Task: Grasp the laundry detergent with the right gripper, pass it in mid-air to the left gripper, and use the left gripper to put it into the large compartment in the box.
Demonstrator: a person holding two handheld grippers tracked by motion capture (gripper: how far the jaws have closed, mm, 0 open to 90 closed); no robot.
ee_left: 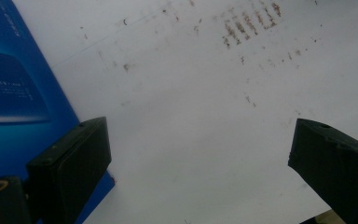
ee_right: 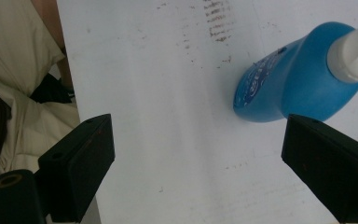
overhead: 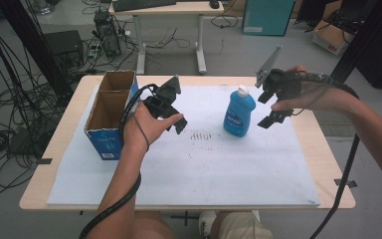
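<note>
The blue bottle (overhead: 239, 112) stands upright on the white sheet (overhead: 189, 164), right of centre, its white cap (overhead: 242, 91) uppermost. Its front label (overhead: 235, 122) carries white script too small to read. The right gripper (overhead: 274, 105) hangs just beside the bottle, jaws wide apart, gripping nothing. The left gripper (overhead: 171, 107) hovers beside the open cardboard box (overhead: 110, 112), jaws also wide apart and empty. The box's blue side panel (ee_left: 9, 93) bears small white print, illegible. A patch of dark smudges (overhead: 200, 135) marks the sheet between the grippers.
</note>
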